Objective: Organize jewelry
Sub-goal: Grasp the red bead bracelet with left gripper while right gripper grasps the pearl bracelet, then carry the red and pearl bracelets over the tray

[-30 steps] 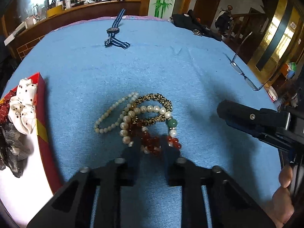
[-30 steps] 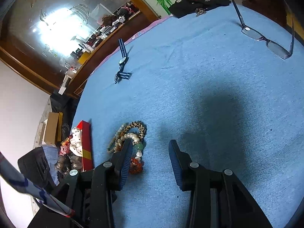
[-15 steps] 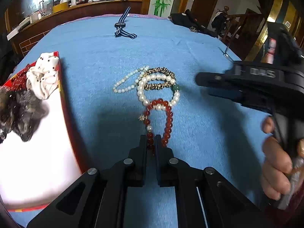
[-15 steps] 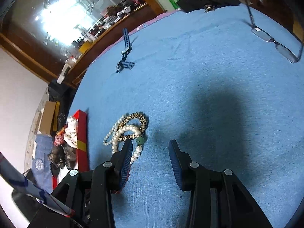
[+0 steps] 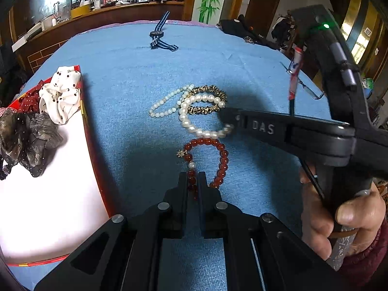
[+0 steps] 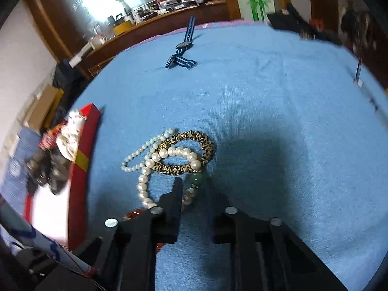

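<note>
**Both tools closed on bracelets over blue desk**

Left tool (image 5: 193, 181): jaws nearly together, clamped on the near end of the red bead bracelet (image 5: 219, 155). Rest of that bracelet lying as an open loop on the blue cloth (image 5: 121, 77) of the desk, just ahead of the fingertips, with a small gold charm and one white bead on its left side.

Right tool (image 6: 194, 189): jaws just closed in, with the strand of the large-pearl bracelet (image 6: 169, 151) between them at the green bead (image 6: 197, 179). In the right wrist view a small gap visible beside the bead; in the left wrist view the tip of the right tool (image 5: 230, 118) lying across the same bracelet from the right. Pad contact not fully resolvable because of blur.

Remaining cluster just beyond the red loop: leopard-print band (image 5: 208, 99) under the large-pearl bracelet, small-pearl strand (image 5: 165, 103) touching them on the left.

Red box (image 5: 95, 143) with white interior at the left edge, holding a polka-dot scrunchie (image 5: 61, 97) and a dark sheer scrunchie (image 5: 26, 140). Striped-strap watch (image 5: 160, 37) at the far side, well apart. Eyeglasses (image 5: 308, 89) at the right, partly hidden. Hand (image 5: 339, 215) gripping the right tool's handle.
</note>
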